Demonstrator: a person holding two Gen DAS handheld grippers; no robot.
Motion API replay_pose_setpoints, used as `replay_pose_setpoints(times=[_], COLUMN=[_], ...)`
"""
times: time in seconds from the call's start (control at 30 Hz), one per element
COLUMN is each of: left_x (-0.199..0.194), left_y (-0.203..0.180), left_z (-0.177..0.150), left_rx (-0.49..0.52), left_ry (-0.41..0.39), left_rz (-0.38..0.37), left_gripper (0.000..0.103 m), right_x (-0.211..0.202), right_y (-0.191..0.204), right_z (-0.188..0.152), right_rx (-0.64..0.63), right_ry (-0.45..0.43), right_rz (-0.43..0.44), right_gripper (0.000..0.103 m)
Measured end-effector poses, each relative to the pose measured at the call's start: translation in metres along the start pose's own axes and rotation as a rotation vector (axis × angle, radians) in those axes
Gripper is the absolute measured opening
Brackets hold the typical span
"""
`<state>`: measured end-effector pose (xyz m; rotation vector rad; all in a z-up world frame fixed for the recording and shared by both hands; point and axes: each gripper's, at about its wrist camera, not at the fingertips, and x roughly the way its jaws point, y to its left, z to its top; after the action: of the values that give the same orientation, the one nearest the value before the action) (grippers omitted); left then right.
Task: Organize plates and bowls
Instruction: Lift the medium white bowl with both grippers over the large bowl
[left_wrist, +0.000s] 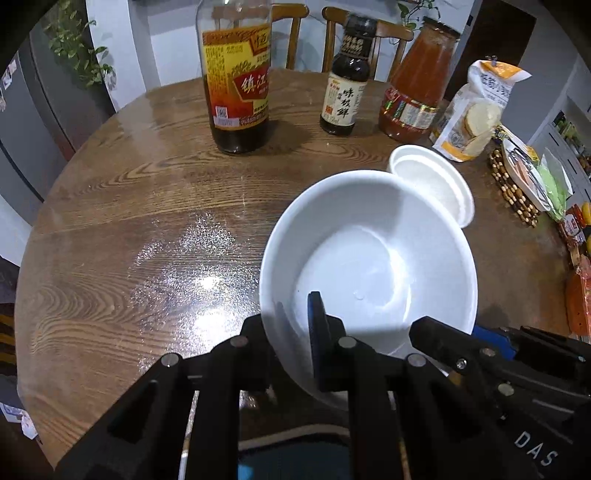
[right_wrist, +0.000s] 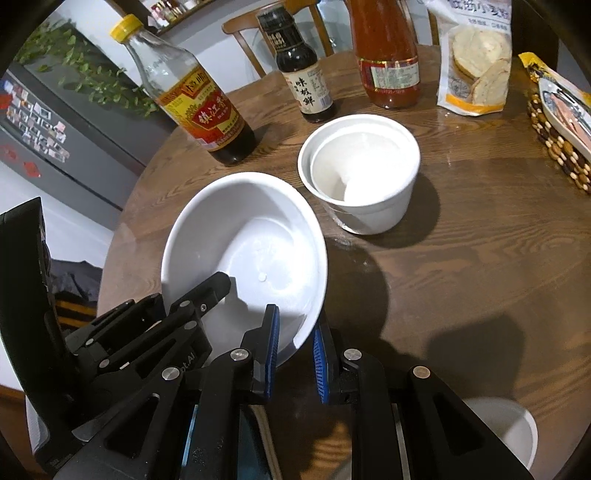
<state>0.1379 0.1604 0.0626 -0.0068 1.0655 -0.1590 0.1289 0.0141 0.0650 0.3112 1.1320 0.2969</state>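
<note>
A large white bowl (right_wrist: 243, 258) is pinched at its near rim by both the right hand-held gripper (right_wrist: 293, 345) and the left hand-held gripper (left_wrist: 291, 332), tilted above the table (left_wrist: 129, 221). Farther right, nested white bowls (right_wrist: 360, 173) are seen, bottles beyond.

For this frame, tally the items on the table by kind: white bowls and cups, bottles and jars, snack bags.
White bowls and cups: 4, namely the large bowl clamped by both grippers, two nested cups, and another white vessel at the near edge.
Bottles and jars: 3, namely the vinegar bottle, soy sauce bottle and red sauce jar.
Snack bags: 1, the biscuit bag.
Total: 8
</note>
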Motion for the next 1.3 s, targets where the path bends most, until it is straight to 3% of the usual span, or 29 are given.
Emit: replay_pose_setpoints(times=[0.7,1.3], left_x=[-0.071,-0.101], left_y=[-0.046,-0.09], left_z=[-0.037,-0.072], left_rx=[0.088,0.157], left_ry=[-0.134,-0.158], left_rz=[0.015,-0.001], left_gripper=[0.015,0.016], right_x=[-0.075,-0.116], right_y=[-0.008,-0.035], right_z=[-0.049,-0.092], right_rx=[0.001,0.031], right_ry=[-0.105,-0.147], right_rz=[0.021,0.029], right_gripper=[0.02,0.02])
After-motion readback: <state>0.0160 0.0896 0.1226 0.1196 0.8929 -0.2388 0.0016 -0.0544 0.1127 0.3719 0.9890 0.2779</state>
